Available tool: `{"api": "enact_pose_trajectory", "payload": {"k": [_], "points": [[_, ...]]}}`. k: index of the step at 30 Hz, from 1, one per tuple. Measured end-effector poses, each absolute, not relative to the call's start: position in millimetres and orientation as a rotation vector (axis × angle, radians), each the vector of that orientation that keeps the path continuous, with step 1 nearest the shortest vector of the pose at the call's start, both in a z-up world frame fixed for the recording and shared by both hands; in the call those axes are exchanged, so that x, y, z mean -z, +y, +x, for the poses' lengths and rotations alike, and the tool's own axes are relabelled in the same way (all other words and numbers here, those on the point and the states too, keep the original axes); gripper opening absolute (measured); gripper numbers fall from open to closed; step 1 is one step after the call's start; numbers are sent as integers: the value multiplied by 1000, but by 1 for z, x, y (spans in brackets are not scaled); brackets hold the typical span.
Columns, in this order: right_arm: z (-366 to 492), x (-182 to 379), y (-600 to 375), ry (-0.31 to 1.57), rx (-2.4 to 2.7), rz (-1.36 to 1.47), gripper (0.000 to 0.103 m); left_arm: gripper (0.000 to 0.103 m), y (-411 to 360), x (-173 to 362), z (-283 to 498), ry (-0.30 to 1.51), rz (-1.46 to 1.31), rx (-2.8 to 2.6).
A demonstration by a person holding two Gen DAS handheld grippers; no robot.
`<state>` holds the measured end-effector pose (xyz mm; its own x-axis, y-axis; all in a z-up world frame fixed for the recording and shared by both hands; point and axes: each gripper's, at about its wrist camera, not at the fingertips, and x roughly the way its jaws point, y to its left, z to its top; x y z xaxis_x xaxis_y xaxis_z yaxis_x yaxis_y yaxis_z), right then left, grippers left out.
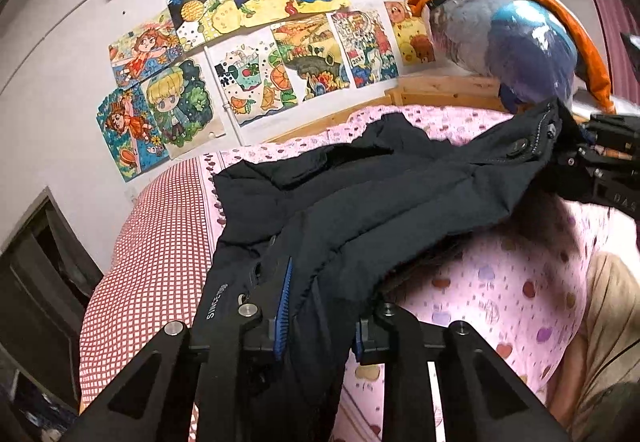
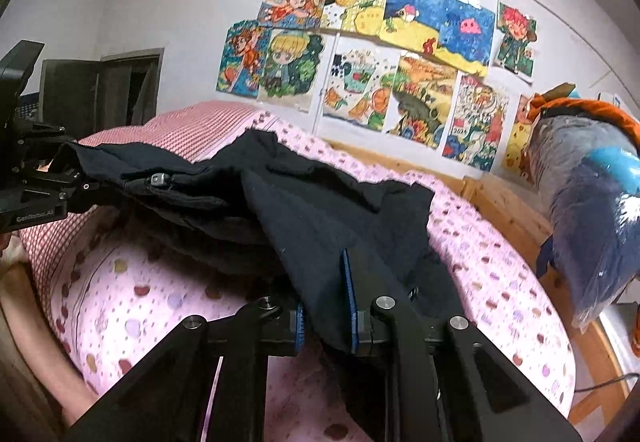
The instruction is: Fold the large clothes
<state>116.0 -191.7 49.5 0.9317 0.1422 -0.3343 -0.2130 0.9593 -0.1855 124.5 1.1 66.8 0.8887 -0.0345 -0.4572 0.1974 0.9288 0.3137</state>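
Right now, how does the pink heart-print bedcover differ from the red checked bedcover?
The pink heart-print bedcover has coloured hearts; the red checked bedcover has small red-and-white squares. The dark jacket lies mostly over the pink one; the checked one is nearly bare. Both cover the same bed.

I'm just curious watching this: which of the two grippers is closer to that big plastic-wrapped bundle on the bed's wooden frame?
Right. The right gripper holds the dark jacket just below the bundle; the left gripper grips the jacket's other end, farther away.
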Motion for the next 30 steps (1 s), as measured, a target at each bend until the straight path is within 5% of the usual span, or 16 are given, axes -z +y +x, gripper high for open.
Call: {"api": "enact_pose_trajectory", "payload": {"k": [30], "points": [[218, -107, -198, 215, -140, -269, 10, 11, -17, -136, 243, 406, 474, 115]]}}
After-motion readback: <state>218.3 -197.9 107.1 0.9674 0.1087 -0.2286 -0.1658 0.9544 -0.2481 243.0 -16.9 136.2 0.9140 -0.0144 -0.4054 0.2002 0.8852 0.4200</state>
